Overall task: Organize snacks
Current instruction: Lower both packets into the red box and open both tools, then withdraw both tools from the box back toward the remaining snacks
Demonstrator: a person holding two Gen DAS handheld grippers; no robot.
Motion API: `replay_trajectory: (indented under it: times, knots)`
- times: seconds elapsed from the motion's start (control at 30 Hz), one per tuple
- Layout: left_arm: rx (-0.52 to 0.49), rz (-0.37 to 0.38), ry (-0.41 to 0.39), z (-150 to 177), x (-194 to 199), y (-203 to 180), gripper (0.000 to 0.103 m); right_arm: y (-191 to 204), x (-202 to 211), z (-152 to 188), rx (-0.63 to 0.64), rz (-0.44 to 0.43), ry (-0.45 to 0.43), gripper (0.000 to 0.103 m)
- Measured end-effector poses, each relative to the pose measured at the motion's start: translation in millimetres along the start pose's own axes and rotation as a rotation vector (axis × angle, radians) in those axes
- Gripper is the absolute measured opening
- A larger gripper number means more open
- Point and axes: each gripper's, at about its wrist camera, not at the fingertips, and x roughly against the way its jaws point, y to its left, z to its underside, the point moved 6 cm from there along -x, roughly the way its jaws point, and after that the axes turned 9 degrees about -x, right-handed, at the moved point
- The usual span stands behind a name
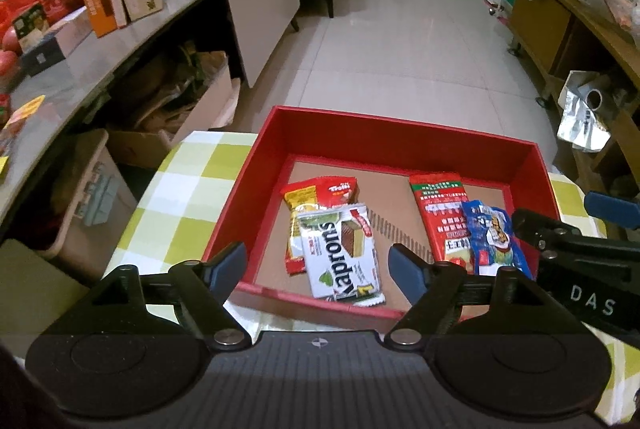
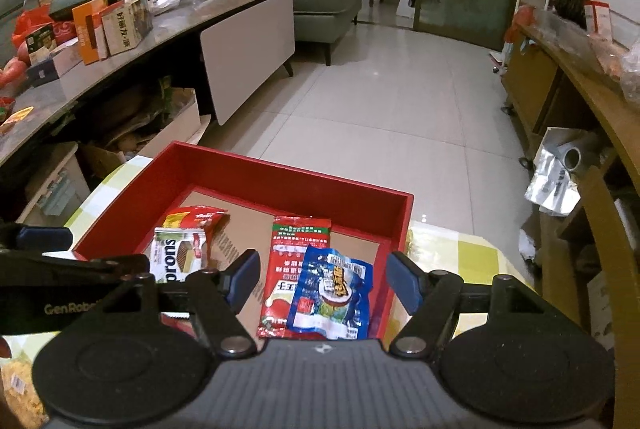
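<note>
A red box point(image 1: 396, 139) point(image 2: 256, 169) sits on a green-checked tablecloth point(image 1: 180, 197). Inside lie a white Kaprons wafer pack point(image 1: 344, 257) point(image 2: 176, 253) on top of a red-yellow pack point(image 1: 316, 193) point(image 2: 196, 217), and at the right a red pack point(image 1: 444, 217) point(image 2: 296, 253) with a blue pack point(image 1: 496, 237) point(image 2: 332, 293) lying on it. My left gripper point(image 1: 318, 265) is open and empty above the wafer pack. My right gripper point(image 2: 322, 273) is open and empty above the blue pack, and it shows at the right edge of the left wrist view point(image 1: 568, 225).
A long grey counter point(image 1: 132, 41) with boxes and bags runs along the left, cardboard boxes point(image 1: 168, 117) under it. A wooden shelf unit point(image 2: 580, 117) stands at the right. Tiled floor point(image 2: 380, 101) lies beyond the table. A yellow snack bag point(image 2: 20, 389) lies at the lower left.
</note>
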Motion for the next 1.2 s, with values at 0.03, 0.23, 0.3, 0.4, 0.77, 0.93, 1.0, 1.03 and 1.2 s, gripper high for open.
replay_trajectory:
  times: [0.03, 0.23, 0.3, 0.4, 0.77, 0.93, 1.0, 1.03, 1.2]
  knots:
    - [0.002, 0.002, -0.001, 1.5, 2.4, 0.9, 0.083, 0.4, 3.0, 1.2, -0.003, -0.002, 0.002, 0.079]
    - [0.004, 0.005, -0.003, 13.0, 14.7, 6.5, 0.084, 8.9, 21.9, 12.7, 0.005, -0.011, 0.008, 0.080]
    - [0.005, 0.008, -0.003, 16.8, 19.0, 8.5, 0.084, 12.6, 27.4, 18.2, 0.016, -0.016, 0.010, 0.080]
    - [0.004, 0.007, -0.010, 22.1, 26.3, 11.4, 0.084, 19.2, 33.5, 25.5, 0.034, -0.024, 0.017, 0.080]
    - [-0.003, 0.008, -0.004, 44.9, 42.5, 23.4, 0.084, 35.3, 51.5, 46.8, 0.056, -0.045, 0.035, 0.080]
    - [-0.006, 0.001, 0.012, 58.4, 46.6, 32.3, 0.084, 45.8, 57.4, 55.7, 0.071, -0.060, 0.046, 0.080]
    - [-0.004, -0.005, 0.019, 63.9, 48.4, 36.0, 0.084, 50.6, 60.4, 58.8, 0.076, -0.068, 0.047, 0.080]
    - [-0.003, -0.005, 0.020, 66.2, 50.0, 37.9, 0.084, 53.3, 62.0, 60.2, 0.079, -0.073, 0.048, 0.080]
    - [-0.001, -0.017, 0.021, 77.4, 58.7, 45.7, 0.085, 63.6, 68.3, 68.1, 0.089, -0.094, 0.055, 0.080]
